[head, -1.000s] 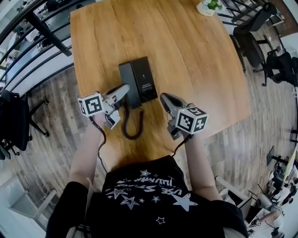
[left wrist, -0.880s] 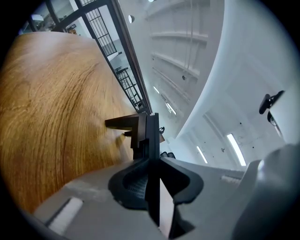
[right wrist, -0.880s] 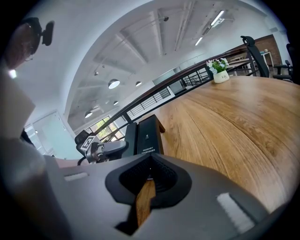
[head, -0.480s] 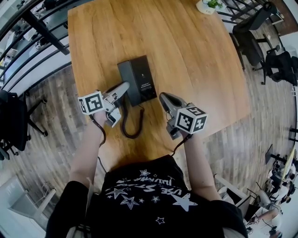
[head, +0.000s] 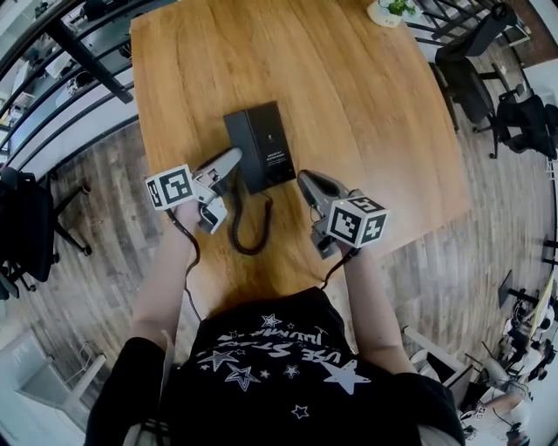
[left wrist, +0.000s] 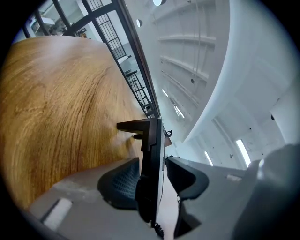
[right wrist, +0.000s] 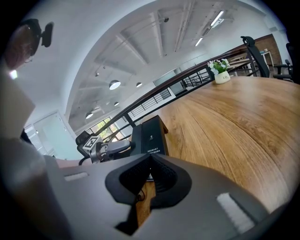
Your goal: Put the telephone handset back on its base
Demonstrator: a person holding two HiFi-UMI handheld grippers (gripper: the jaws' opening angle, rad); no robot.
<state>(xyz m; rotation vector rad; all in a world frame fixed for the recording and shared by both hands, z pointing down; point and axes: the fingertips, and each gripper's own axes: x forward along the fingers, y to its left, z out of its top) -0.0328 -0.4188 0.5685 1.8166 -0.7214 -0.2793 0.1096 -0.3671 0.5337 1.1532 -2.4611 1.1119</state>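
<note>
**Head view.** A wooden table (head: 366,131) fills the upper middle of the frame. At its centre sits a black telephone base (head: 274,144). The handset (head: 241,139) lies along the base's left side, and its coiled cord (head: 247,235) loops toward the lower edge of the table. The left gripper (head: 228,162) reaches the handset from the lower left. The right gripper (head: 307,181) is just right of the cord, apart from the phone. A potted plant (head: 390,10) stands at the top right.

**Left gripper view.** The handset (left wrist: 149,197) stands edge-on between the jaws of the left gripper (left wrist: 152,161). The jaws are opening, and a gap shows at the right pad.

**Right gripper view.** The jaws of the right gripper (right wrist: 150,161) are pressed together with nothing between them. The base (right wrist: 153,136) lies beyond them at frame centre, with the left gripper (right wrist: 112,147) at its left.
</note>
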